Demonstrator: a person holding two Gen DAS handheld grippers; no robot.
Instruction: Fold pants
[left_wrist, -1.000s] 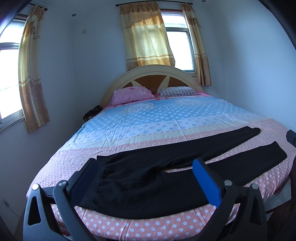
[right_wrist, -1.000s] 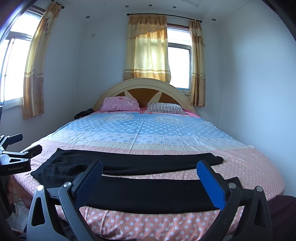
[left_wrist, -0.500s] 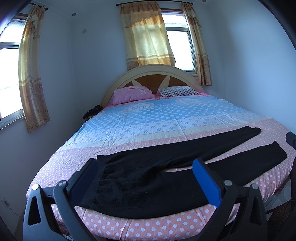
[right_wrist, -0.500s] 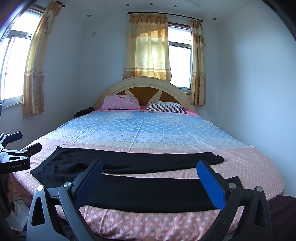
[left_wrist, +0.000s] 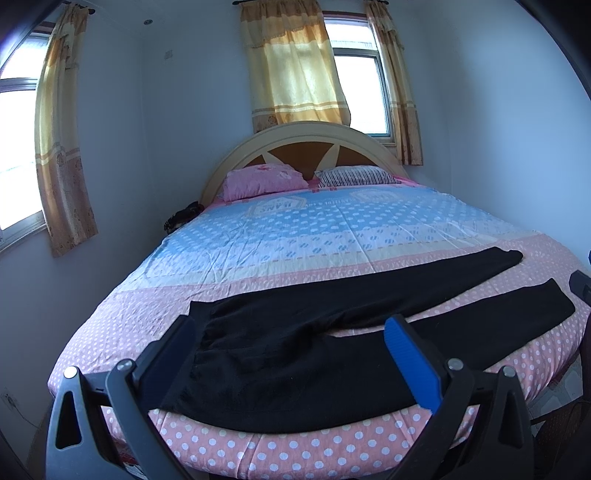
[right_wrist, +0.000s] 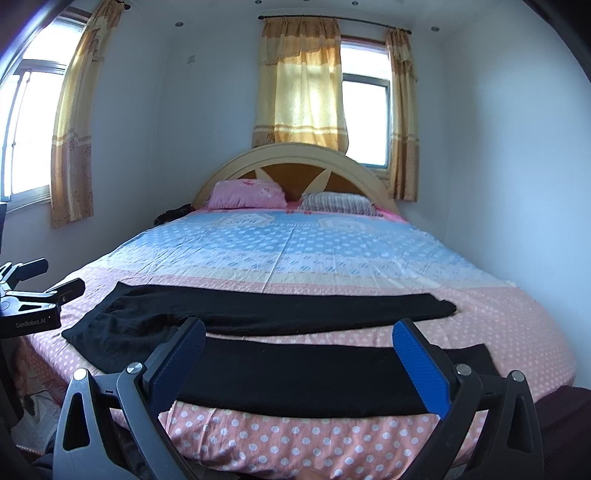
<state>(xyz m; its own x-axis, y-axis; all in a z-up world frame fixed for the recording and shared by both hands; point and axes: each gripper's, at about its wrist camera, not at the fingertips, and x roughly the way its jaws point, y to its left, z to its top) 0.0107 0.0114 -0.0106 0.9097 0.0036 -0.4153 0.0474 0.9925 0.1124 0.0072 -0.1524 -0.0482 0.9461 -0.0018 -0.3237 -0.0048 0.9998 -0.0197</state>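
Hovering at the foot of the bed, the left gripper (left_wrist: 288, 354) and right gripper (right_wrist: 299, 358) gape wide, empty; nothing has visibly shifted this past second, so folding seemingly hasn't begun. The black knit pants (left_wrist: 332, 339) lie flat across the frame's lower half on the pink polka-dot bedsheet (right_wrist: 517, 325), legs apart.

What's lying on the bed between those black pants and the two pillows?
Nothing: in both views only bare bedspread, pink dots then blue, runs from the black pants up to the pink pillow and striped pillow.

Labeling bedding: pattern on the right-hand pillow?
Dark and white stripes on the right-hand pillow; clearest in the left wrist view.
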